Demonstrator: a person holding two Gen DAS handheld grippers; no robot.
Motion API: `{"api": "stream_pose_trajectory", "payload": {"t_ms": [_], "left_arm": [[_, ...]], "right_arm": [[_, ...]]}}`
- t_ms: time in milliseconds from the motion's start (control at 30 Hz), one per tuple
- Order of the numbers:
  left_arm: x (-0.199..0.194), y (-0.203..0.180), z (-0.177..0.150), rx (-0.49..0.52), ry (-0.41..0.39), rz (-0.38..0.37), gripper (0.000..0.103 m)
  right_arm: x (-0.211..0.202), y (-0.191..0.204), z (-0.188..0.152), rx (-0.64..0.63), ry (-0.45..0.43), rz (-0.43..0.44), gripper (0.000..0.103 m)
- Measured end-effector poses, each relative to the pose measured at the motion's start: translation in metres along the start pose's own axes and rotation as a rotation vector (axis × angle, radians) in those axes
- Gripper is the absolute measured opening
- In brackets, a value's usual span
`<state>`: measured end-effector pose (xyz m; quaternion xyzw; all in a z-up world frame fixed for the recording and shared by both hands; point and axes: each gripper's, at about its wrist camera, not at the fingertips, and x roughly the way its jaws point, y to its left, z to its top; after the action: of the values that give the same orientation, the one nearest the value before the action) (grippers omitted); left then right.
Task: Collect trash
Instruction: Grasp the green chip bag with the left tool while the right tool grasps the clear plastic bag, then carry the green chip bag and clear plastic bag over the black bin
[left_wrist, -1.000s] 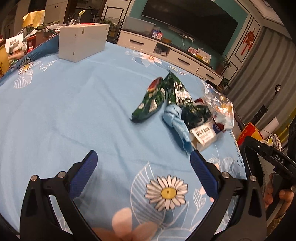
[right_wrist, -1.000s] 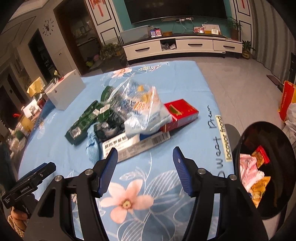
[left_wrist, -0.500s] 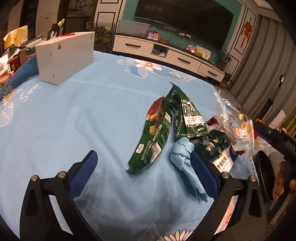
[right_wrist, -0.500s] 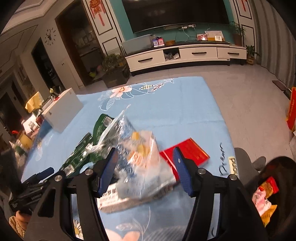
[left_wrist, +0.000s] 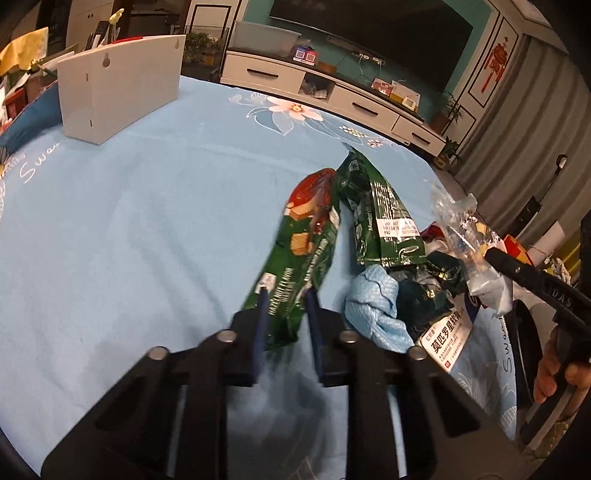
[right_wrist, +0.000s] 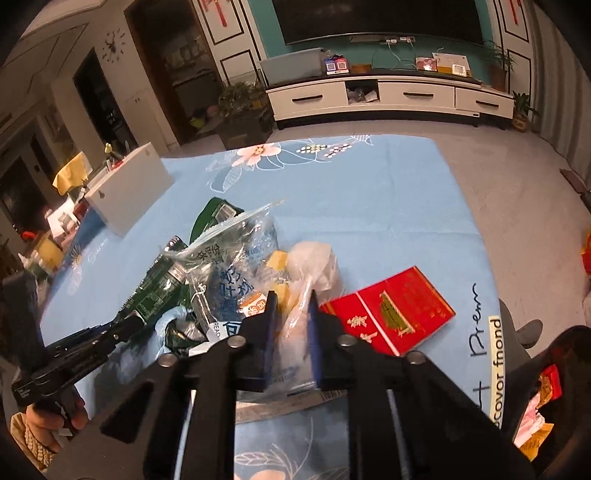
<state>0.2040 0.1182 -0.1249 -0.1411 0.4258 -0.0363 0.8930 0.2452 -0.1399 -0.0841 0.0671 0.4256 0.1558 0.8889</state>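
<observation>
left gripper (left_wrist: 284, 314) jaws just closed, pinching near end of green wafer pack (left_wrist: 303, 254); long axis runs away across blue cloth (left_wrist: 147, 221). right gripper (right_wrist: 291, 314) likewise just clamped clear bag (right_wrist: 255, 266). bin (right_wrist: 546, 373) lies right-side, so right hand nearer.

Both wrist cams sit close over the table (left_wrist: 129, 229), angled down toward the TV wall, sharing the trash pile (right_wrist: 229, 280).

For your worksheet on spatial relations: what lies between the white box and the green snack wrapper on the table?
Only bare blue tablecloth lies between the white box and the green snack wrapper; the left wrist view shows it.
</observation>
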Motion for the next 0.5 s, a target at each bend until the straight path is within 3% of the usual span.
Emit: {"api": "stream_pose_trajectory", "payload": {"t_ms": [133, 500], "left_arm": [[-0.011, 0.000, -0.004, -0.012, -0.026, -0.010, 0.010], [-0.091, -0.015, -0.029, -0.022, -0.152, -0.055, 0.009]], "right_arm": [[-0.014, 0.006, -0.004, -0.003, -0.035, 0.001, 0.004], [-0.108, 0.011, -0.017, 0.028, -0.190, 0.043, 0.004]]}}
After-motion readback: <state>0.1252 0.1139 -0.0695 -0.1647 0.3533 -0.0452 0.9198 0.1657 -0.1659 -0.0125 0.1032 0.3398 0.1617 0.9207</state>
